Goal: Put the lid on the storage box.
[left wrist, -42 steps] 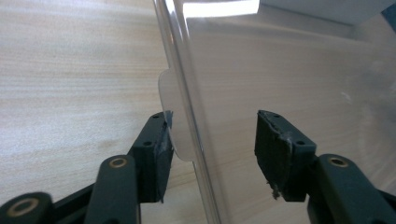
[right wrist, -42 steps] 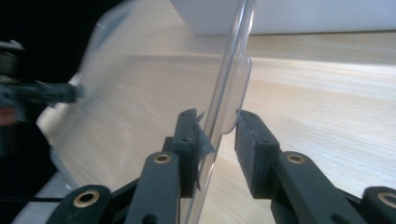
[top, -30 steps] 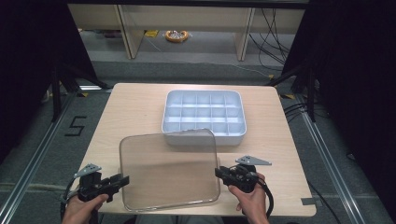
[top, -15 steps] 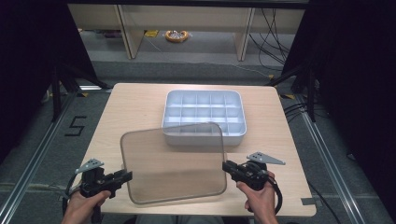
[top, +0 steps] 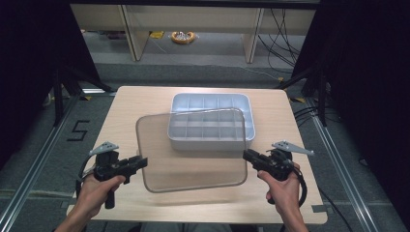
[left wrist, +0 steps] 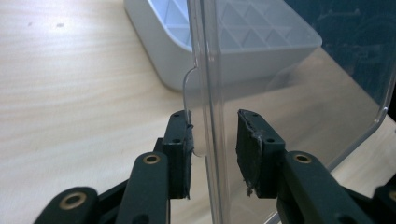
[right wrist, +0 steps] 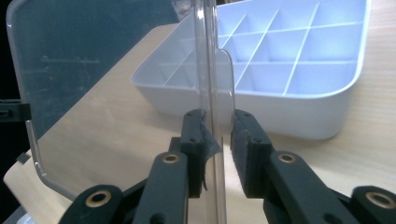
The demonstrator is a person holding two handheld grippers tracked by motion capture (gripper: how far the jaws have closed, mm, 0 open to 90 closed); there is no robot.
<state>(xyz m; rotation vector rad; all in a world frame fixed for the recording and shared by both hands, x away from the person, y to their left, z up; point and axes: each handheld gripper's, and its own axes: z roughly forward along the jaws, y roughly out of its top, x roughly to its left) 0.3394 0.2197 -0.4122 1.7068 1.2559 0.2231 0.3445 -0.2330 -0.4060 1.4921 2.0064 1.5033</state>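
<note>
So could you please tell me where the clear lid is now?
In the high view, the clear lid hangs mid-table between both grippers, its far edge over the white compartment tray.

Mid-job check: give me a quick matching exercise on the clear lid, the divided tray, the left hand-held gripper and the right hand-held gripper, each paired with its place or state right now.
Things:
1. clear lid
2. divided tray
3. left hand-held gripper
4. right hand-held gripper

Places or states:
A. rests on the table, open on top, compartments empty
B. shut on the lid's right edge
C. held off the table, its far part over the tray's near side
D. shut on the lid's left edge

Pairs: 1-C, 2-A, 3-D, 4-B
</note>
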